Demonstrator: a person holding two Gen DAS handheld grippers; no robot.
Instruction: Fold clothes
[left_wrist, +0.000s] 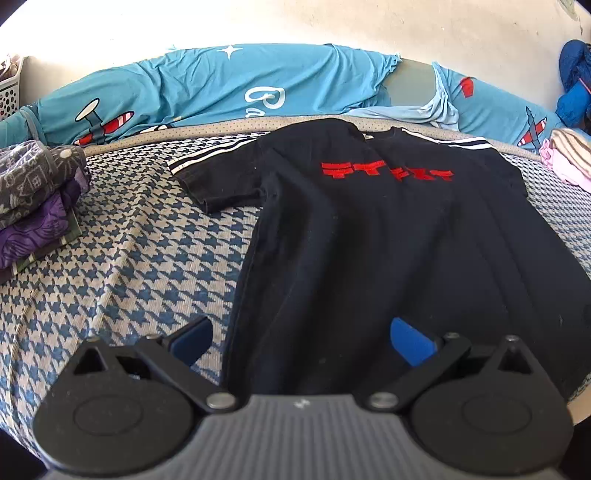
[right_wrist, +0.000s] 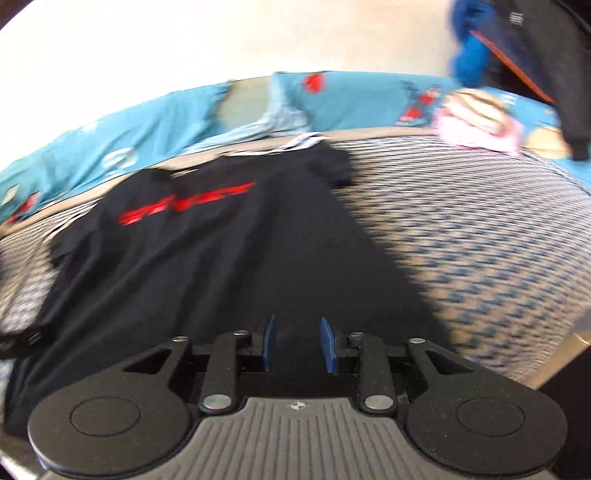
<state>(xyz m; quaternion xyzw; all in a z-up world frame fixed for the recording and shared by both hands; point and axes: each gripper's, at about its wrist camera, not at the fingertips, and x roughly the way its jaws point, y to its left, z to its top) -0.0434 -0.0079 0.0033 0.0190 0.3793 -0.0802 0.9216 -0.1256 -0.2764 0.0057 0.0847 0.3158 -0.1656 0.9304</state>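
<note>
Left wrist view: black T-shirt (left_wrist: 388, 240) lies flat for folding; left gripper (left_wrist: 301, 338) gapes wide, right gripper (right_wrist: 298, 343) part-open (both empty).

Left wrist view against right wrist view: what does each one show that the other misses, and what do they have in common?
Only the left wrist view shows the stack of folded clothes at the left, the white basket by the wall, and the shirt's striped left sleeve sharply. Only the right wrist view, which is blurred, shows the bed's right edge and a dark hanging garment. Both show the black T-shirt lying flat on the checked bed cover, the turquoise bedding behind, and each view's own open gripper, left gripper, right gripper.
</note>
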